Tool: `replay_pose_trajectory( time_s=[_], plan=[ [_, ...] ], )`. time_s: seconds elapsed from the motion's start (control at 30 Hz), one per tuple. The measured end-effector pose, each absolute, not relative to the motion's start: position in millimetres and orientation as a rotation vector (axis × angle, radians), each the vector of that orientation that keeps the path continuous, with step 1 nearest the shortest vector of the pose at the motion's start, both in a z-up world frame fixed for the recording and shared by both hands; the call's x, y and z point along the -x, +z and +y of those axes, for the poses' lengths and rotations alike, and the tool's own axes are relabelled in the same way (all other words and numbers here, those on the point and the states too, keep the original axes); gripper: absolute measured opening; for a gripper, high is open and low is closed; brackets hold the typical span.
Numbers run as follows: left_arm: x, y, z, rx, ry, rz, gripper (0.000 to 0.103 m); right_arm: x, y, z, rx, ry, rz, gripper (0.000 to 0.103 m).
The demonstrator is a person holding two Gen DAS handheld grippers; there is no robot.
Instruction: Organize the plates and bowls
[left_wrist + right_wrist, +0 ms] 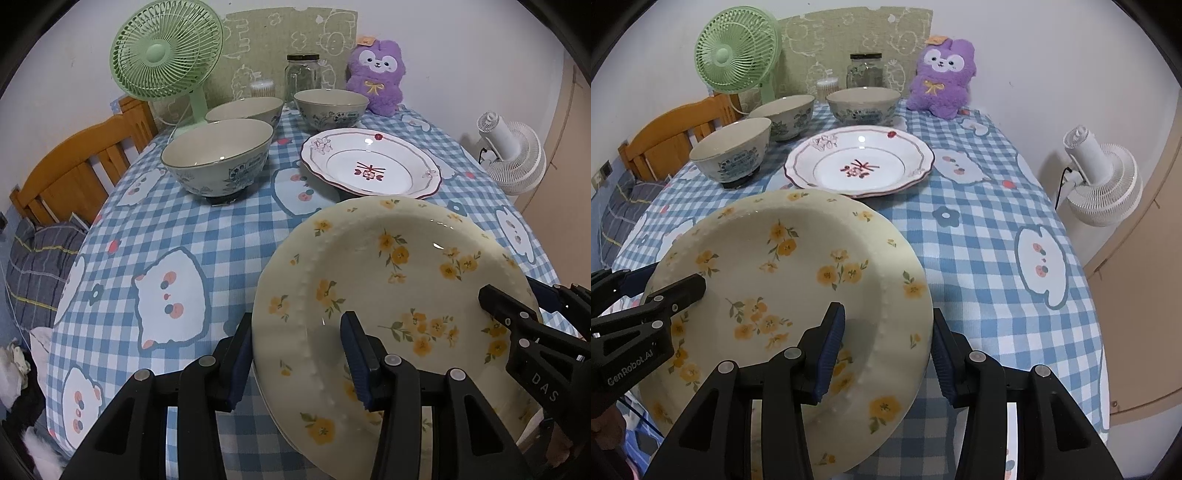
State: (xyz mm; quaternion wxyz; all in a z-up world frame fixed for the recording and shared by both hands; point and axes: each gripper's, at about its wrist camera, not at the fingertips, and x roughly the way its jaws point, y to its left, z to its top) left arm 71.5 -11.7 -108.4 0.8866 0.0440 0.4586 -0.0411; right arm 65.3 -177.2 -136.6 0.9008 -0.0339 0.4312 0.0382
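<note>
The round cream ceramic plate with yellow flower sprigs and a beaded rim (391,295) is carried between both tools above the near end of the table, tilted, its far edge just short of the white scalloped plate with a dark red rim and red centre motif (858,164). The left gripper (299,363) straddles the plate's left rim, one blue-padded finger under it and one on its face; the right gripper (888,354) does the same on the right rim, so each is clamped on that edge. Holding opposite edges likely keeps so wide a dish from swinging. Beyond the fingertips, the white plate looks like the stacking spot. Further out stand three grey-green ceramic bowls with blue floral bands (218,158), grouped on the blue-and-white checked tablecloth (207,236).
</note>
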Motion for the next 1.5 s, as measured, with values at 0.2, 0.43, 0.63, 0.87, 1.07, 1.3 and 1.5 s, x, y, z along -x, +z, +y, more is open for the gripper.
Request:
replay_pose_trajectory(
  time_s=[0.2, 0.43, 0.63, 0.87, 1.07, 1.3, 1.5],
  plan=[
    [-69, -111, -15, -0.134, -0.078, 0.930, 0.047, -66, -143, -180, 0.038, 0.083, 0.917, 0.048],
    [-68, -115, -20, -0.161, -0.064, 0.913, 0.046, -65, -145, -182, 0.029, 0.070, 0.920, 0.048],
    [-68, -115, -21, -0.166, -0.065, 0.910, 0.047, -66, -145, -183, 0.022, 0.065, 0.918, 0.049],
    [-70, -116, -25, -0.168, -0.072, 0.914, 0.053, -65, -145, -182, 0.021, 0.062, 0.922, 0.051],
    [-71, -118, -29, -0.186, -0.064, 0.904, 0.061, -65, -145, -179, 0.043, 0.075, 0.923, 0.053],
    [-72, -117, -30, -0.170, -0.069, 0.912, 0.066, -67, -144, -179, 0.028, 0.075, 0.936, 0.057],
    [-69, -111, -31, -0.173, -0.078, 0.885, 0.072, -64, -142, -173, 0.061, 0.041, 0.919, 0.057]
  ],
)
